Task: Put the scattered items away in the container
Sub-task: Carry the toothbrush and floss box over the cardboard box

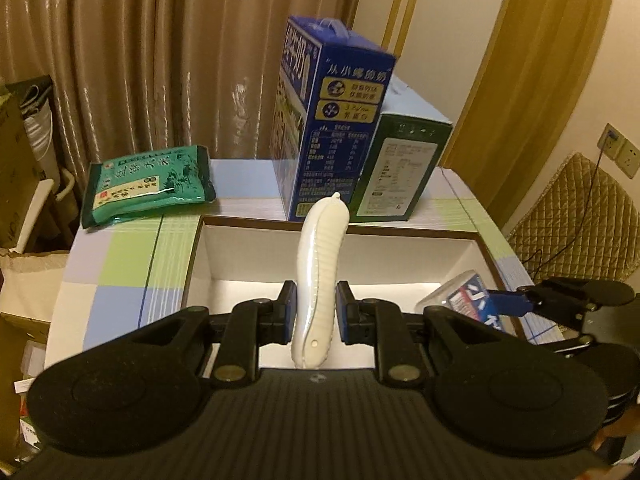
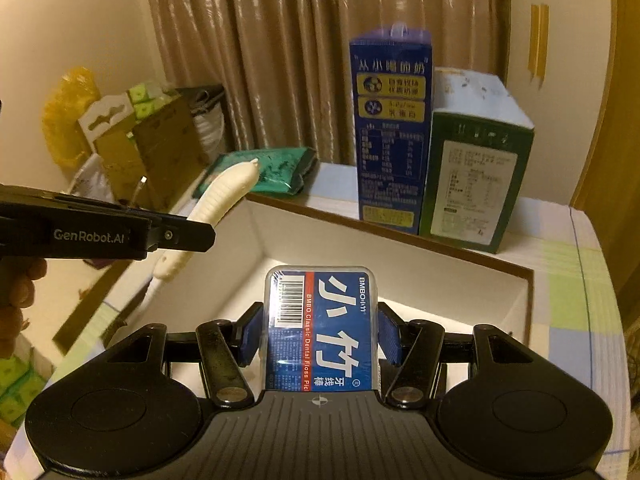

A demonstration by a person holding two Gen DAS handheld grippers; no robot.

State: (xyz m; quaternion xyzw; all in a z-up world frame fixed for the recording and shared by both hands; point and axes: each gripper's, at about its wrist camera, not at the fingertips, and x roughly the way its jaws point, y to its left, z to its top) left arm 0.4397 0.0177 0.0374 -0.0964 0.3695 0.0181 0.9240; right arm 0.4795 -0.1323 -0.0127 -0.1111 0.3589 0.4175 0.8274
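My left gripper (image 1: 316, 306) is shut on a long white ribbed plastic item (image 1: 320, 264) and holds it over the open white box (image 1: 244, 260) with a brown rim. My right gripper (image 2: 320, 330) is shut on a blue dental floss pick case (image 2: 322, 328), also over the box (image 2: 400, 276). The case (image 1: 470, 294) and the right gripper (image 1: 516, 304) show at the right of the left wrist view. The white item (image 2: 224, 196) and the left gripper (image 2: 192, 236) show at the left of the right wrist view.
A green rice packet (image 1: 148, 184) lies on the checked tablecloth (image 1: 120, 256) left of the box. A tall blue milk carton (image 1: 336, 120) and a green carton (image 1: 404, 164) stand behind the box. Curtains hang behind; cardboard boxes (image 2: 156, 148) stand at the left.
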